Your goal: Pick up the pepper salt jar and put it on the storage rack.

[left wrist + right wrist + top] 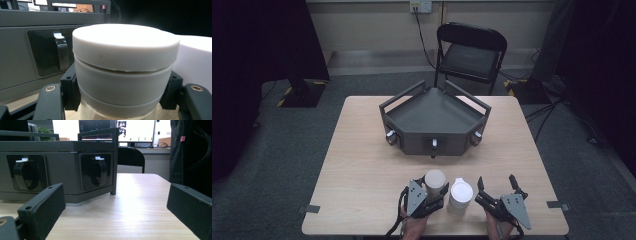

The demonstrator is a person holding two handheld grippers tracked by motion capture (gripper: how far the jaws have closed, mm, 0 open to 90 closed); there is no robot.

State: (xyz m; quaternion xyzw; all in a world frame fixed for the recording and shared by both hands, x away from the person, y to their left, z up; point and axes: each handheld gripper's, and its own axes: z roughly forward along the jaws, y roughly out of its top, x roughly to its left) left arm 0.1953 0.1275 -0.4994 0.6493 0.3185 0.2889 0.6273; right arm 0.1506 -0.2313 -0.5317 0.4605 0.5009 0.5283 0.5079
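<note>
Round white lidded plastic jar near worktop front edge, pinched in left gripper; right gripper spread, empty; risk: lid, apparently askew, popping off if squeezed.

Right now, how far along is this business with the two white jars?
Early, I'd judge. Done: the left gripper is shut on the round white lidded jar, lid still seated. In hand: that grip. Left: the second white lidded jar stands untouched beside it, the right gripper is open and holds nothing, and the grey angular tray across the wooden table holds neither jar.
</note>
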